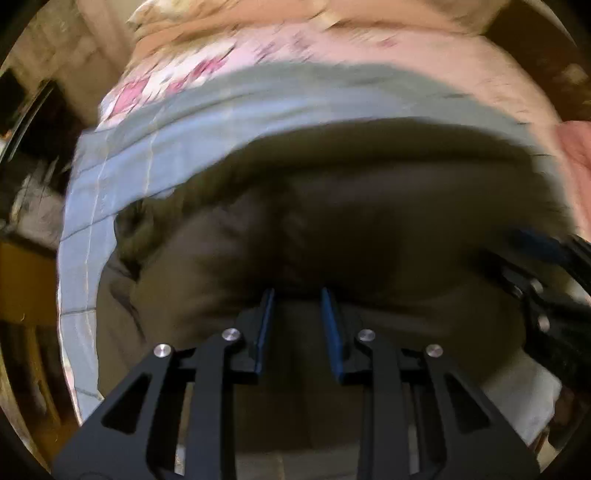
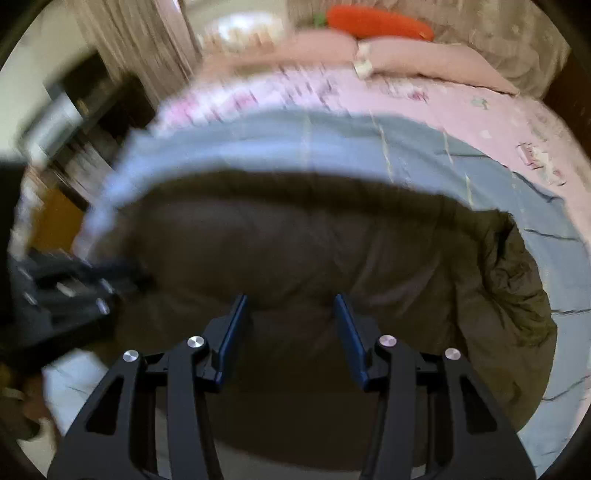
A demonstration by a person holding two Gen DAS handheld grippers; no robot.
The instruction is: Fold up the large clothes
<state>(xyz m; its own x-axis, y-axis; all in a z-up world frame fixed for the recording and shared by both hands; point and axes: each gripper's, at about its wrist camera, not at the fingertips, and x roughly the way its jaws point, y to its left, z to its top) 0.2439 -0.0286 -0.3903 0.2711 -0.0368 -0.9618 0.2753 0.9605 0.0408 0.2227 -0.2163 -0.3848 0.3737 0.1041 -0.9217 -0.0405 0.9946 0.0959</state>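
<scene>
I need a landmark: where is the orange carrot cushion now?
In the right wrist view, the carrot cushion lies top centre-right, behind the pink pillows.

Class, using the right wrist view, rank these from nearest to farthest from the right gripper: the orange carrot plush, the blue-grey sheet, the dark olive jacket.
1. Dark olive jacket, directly ahead of the right gripper.
2. Blue-grey sheet, beyond the jacket.
3. Orange carrot plush, far end, upper right.

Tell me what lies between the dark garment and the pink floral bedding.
A band of blue-grey sheet separates the dark garment from the pink floral bedding; both wrist views show it.
</scene>
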